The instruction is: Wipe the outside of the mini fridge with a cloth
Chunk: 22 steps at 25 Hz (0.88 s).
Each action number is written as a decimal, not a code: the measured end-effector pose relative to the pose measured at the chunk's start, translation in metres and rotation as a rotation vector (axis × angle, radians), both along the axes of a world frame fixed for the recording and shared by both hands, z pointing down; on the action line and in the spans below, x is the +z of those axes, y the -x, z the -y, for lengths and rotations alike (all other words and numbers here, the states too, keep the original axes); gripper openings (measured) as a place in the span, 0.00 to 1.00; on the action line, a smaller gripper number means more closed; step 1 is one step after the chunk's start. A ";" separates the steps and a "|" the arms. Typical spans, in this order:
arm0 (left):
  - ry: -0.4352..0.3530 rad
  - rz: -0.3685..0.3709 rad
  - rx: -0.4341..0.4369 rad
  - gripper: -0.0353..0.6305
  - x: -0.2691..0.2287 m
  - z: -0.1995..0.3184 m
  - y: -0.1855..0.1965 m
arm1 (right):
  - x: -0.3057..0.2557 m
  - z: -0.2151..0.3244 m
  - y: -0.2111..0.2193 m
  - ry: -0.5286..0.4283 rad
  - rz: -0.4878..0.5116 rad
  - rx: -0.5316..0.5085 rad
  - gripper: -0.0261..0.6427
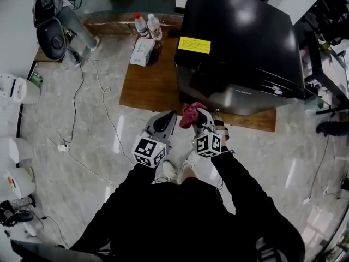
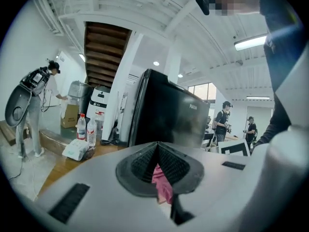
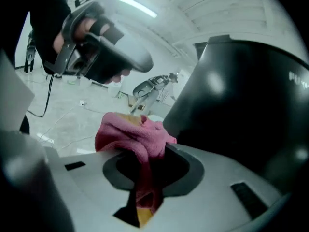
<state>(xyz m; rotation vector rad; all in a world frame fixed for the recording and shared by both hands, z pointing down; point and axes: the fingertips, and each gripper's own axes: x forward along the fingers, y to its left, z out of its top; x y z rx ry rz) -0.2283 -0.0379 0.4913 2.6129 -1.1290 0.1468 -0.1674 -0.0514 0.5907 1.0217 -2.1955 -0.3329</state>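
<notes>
Pale marble floor (image 1: 82,146) surrounds a low wooden desk (image 1: 147,86) in the head view. The black mini fridge (image 1: 240,37) stands on it at 1 o'clock, with two water bottles (image 1: 148,26) and a tissue pack (image 1: 142,51) at 11 o'clock. At centre the left tongs (image 1: 172,115) and the right tongs (image 1: 200,115) meet at the pink cloth (image 1: 190,113), just beside the fridge's front face.

Left gripper view: the tongs are nearly closed, pinching a strip of cloth (image 2: 161,180), with the fridge at 12 o'clock.

Right gripper view: the tongs are clamped on the bunched cloth (image 3: 130,132), with the fridge at 2 o'clock
</notes>
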 end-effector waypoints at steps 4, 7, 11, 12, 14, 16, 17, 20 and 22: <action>-0.053 -0.023 -0.018 0.06 -0.058 -0.014 0.013 | -0.082 -0.018 0.013 -0.042 0.192 -0.006 0.18; -0.102 -0.027 -0.030 0.06 -0.097 -0.021 0.025 | -0.130 -0.031 0.027 -0.014 0.361 -0.004 0.18; -0.155 -0.025 -0.080 0.06 -0.124 -0.015 0.046 | -0.170 -0.037 0.045 -0.018 0.493 -0.031 0.18; -0.163 -0.027 -0.094 0.06 -0.126 -0.011 0.052 | -0.175 -0.035 0.048 -0.029 0.505 -0.037 0.18; -0.176 -0.024 -0.115 0.06 -0.128 0.002 0.062 | -0.186 -0.027 0.054 -0.045 0.542 -0.040 0.18; -0.185 -0.023 -0.124 0.06 -0.129 0.017 0.072 | -0.196 -0.018 0.062 -0.050 0.584 -0.032 0.18; -0.191 -0.024 -0.125 0.06 -0.129 0.027 0.077 | -0.198 -0.013 0.067 -0.048 0.597 -0.030 0.18; -0.205 -0.030 -0.123 0.06 -0.128 0.063 0.099 | -0.199 0.007 0.093 -0.032 0.613 -0.035 0.18; -0.210 -0.037 -0.107 0.06 -0.128 0.094 0.120 | -0.203 0.026 0.119 -0.029 0.632 -0.033 0.18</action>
